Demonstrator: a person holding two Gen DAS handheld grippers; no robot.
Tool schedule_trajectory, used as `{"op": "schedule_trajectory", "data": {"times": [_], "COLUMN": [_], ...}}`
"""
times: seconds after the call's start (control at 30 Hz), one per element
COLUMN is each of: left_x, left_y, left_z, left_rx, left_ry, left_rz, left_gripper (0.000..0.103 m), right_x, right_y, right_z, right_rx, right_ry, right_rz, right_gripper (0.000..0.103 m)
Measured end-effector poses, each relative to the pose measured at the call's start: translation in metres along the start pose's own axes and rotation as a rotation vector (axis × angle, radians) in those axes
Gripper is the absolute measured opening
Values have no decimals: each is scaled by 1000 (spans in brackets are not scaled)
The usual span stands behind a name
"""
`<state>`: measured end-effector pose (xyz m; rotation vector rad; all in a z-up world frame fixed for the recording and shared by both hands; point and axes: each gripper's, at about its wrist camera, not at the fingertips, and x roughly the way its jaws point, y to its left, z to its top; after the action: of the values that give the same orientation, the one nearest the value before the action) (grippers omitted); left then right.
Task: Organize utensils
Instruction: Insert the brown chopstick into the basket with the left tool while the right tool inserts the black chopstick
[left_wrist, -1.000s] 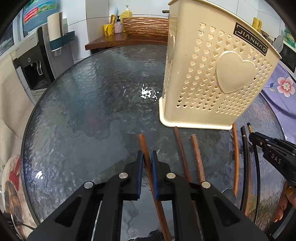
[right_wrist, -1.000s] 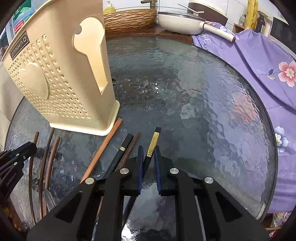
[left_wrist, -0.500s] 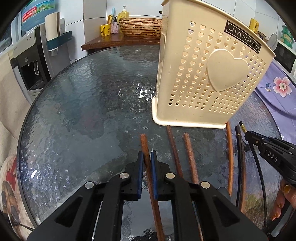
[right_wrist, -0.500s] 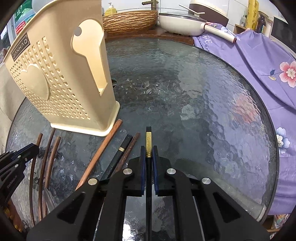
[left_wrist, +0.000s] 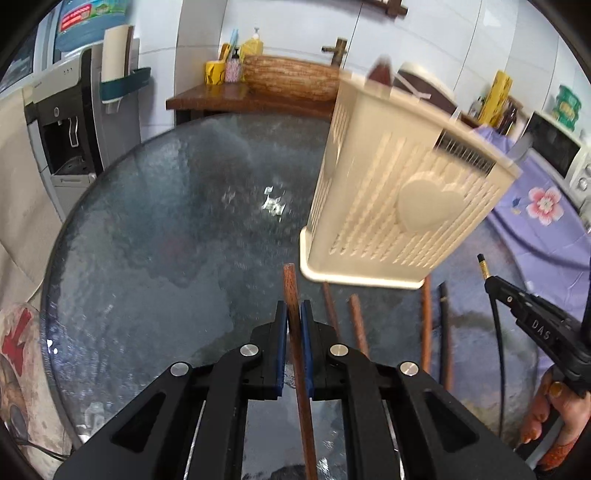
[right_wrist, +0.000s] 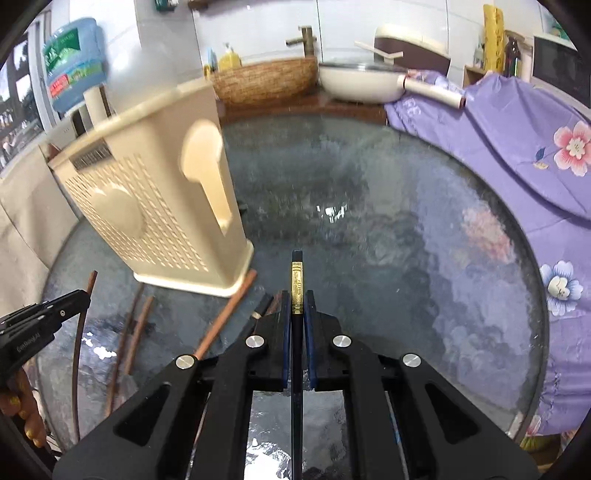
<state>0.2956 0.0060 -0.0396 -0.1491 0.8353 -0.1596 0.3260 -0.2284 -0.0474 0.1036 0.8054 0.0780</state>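
Both claws are clamped tight: left gripper (left_wrist: 294, 306) on a brown chopstick (left_wrist: 291, 291), right gripper (right_wrist: 294, 295) on a black gold-banded chopstick (right_wrist: 296, 273), each poking toward 12 o'clock, probably so they drop neatly into the cream holder (left_wrist: 402, 206).

Two wrist views, shared holder (left_wrist: 399, 206)

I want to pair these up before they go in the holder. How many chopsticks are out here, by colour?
Brown chopsticks: 5 (the darkest one is mostly hidden)
Black chopsticks: 2
Total: 7
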Motion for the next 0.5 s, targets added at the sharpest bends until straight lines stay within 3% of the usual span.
{"op": "schedule_trajectory", "data": {"times": [0.33,0.5], "left_x": [-69,-94], "left_y": [-14,-20], "left_z": [17,18], "left_rx": [15,28], "left_ry": [-149,-197], "left_rz": [-68,-87], "left_gripper": [7,7], "right_x": [-82,-111], "right_y": [15,17], "right_z": [21,24], "right_rx": [-52,-80], "right_ry": [-184,-223], "right_rz": [110,166], "right_gripper": [8,8]}}
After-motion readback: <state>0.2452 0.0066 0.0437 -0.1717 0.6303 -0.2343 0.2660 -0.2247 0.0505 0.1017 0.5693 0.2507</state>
